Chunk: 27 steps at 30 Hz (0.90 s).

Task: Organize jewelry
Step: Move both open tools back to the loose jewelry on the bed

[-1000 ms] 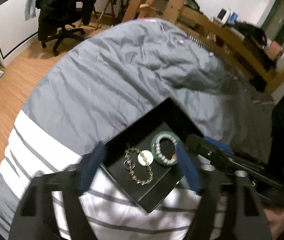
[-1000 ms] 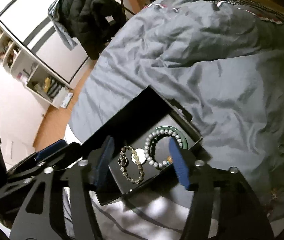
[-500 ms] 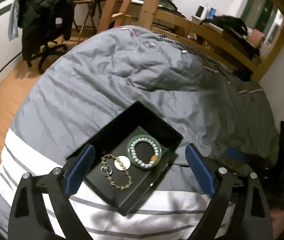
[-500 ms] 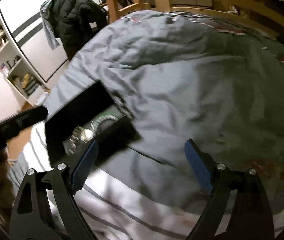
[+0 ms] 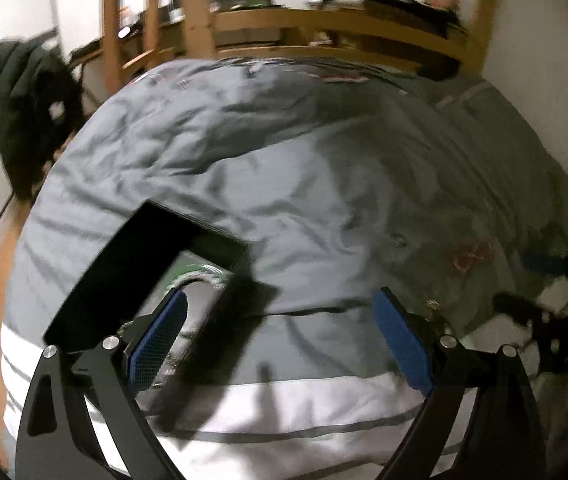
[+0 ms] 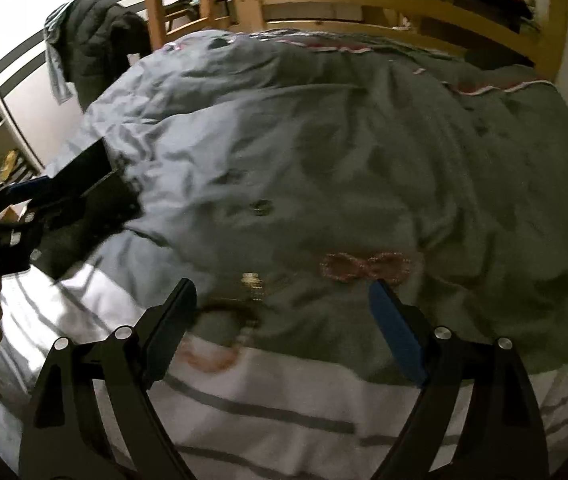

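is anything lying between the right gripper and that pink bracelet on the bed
Nothing visible. The right gripper is open, and the pink bracelet, blurred in this view, lies on bare grey duvet just ahead of the right fingertip. Other loose jewelry sits off to the left, not in the path.

Bed with a wrinkled grey duvet (image 6: 363, 152), white and striped at the near edge. On it: black jewelry box (image 5: 132, 264), pink beaded bracelet (image 6: 363, 266), brown bracelet (image 6: 228, 308), small gold piece (image 6: 252, 282).
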Each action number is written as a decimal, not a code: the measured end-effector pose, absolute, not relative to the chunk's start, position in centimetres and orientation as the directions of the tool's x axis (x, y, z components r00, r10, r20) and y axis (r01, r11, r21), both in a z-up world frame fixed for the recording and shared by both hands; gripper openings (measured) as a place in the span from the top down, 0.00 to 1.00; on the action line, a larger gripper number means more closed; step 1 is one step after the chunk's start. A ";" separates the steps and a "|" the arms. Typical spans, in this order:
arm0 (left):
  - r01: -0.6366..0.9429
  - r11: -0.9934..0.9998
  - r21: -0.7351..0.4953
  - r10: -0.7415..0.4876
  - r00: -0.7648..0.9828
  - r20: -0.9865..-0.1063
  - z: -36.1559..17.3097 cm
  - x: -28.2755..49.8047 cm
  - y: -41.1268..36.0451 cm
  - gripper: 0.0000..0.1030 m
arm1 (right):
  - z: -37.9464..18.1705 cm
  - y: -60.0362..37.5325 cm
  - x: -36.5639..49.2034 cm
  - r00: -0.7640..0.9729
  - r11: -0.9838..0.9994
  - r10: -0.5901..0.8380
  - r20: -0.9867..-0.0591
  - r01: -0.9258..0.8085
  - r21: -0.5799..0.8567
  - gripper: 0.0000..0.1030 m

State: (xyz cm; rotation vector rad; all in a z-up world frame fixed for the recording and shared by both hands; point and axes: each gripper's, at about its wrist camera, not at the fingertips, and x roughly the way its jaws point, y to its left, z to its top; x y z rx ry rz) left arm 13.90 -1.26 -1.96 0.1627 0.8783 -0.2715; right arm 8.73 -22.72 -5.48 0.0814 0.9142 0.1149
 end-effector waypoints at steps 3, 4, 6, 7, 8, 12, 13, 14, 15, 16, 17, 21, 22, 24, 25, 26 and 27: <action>0.373 0.925 0.065 -0.191 0.609 -0.770 -2.6 12.8 -3.8 0.10 | -6.2 -25.1 8.7 0.623 0.992 0.111 -0.775 -0.025 0.122 0.15; 0.400 0.914 0.074 -0.202 0.604 -0.771 -3.0 12.4 -4.6 0.10 | -6.4 -25.6 8.7 0.627 0.992 0.106 -0.772 -0.015 0.125 0.15; 0.464 0.881 0.094 -0.229 0.592 -0.772 -3.6 11.3 -6.3 0.10 | -7.0 -26.8 8.8 0.635 0.991 0.106 -0.765 -0.005 0.133 0.17; 0.491 0.865 0.104 -0.240 0.587 -0.773 -4.0 10.8 -7.1 0.10 | -7.4 -27.3 8.9 0.639 0.991 0.104 -0.762 -0.001 0.135 0.18; 0.516 0.850 0.108 -0.251 0.577 -0.777 -4.4 10.3 -7.9 0.10 | -8.0 -27.8 8.9 0.642 0.991 0.102 -0.760 0.005 0.137 0.19; 0.594 0.796 0.120 -0.273 0.528 -0.804 -6.3 8.9 -10.8 0.10 | -10.5 -29.8 9.6 0.642 0.972 0.138 -0.754 0.060 0.229 0.22; 0.610 0.779 0.143 -0.262 0.524 -0.810 -7.0 8.5 -11.6 0.10 | -11.4 -30.4 9.9 0.638 0.961 0.142 -0.757 0.094 0.260 0.23; 0.619 0.768 0.164 -0.250 0.526 -0.813 -7.6 8.3 -12.2 0.10 | -12.1 -30.8 10.3 0.637 0.955 0.142 -0.758 0.115 0.275 0.27; 0.625 0.762 0.173 -0.244 0.524 -0.816 -8.0 8.1 -12.7 0.10 | -12.4 -30.9 10.5 0.640 0.953 0.142 -0.756 0.119 0.279 0.28; 0.630 0.758 0.171 -0.243 0.515 -0.822 -8.6 8.2 -13.1 0.10 | -12.6 -30.9 10.9 0.648 0.954 0.140 -0.748 0.113 0.276 0.28; 0.631 0.758 0.165 -0.243 0.507 -0.827 -9.0 8.3 -13.3 0.10 | -12.6 -30.5 11.2 0.661 0.960 0.136 -0.738 0.096 0.263 0.29; 0.631 0.764 0.135 -0.240 0.472 -0.849 -10.9 9.5 -13.6 0.19 | -13.3 -28.8 12.6 0.657 0.981 0.119 -0.745 0.038 0.190 0.30; 0.640 0.759 0.121 -0.240 0.448 -0.861 -11.4 9.8 -13.7 0.31 | -13.9 -28.4 12.9 0.644 0.985 0.107 -0.758 0.035 0.169 0.31; 0.659 0.746 0.093 -0.252 0.409 -0.877 -12.0 10.0 -13.8 0.38 | -14.2 -28.3 13.0 0.645 0.986 0.101 -0.758 0.036 0.162 0.39; 0.663 0.742 0.098 -0.254 0.413 -0.875 -12.0 9.9 -13.9 0.41 | -14.0 -28.5 13.0 0.650 0.986 0.096 -0.754 0.042 0.161 0.52; 0.670 0.736 0.095 -0.259 0.409 -0.875 -11.9 9.8 -13.9 0.47 | -13.8 -28.7 13.0 0.656 0.985 0.092 -0.749 0.048 0.163 0.60; 0.674 0.735 0.077 -0.272 0.397 -0.877 -11.8 9.8 -13.8 0.49 | -13.7 -29.0 12.9 0.660 0.984 0.092 -0.745 0.052 0.168 0.65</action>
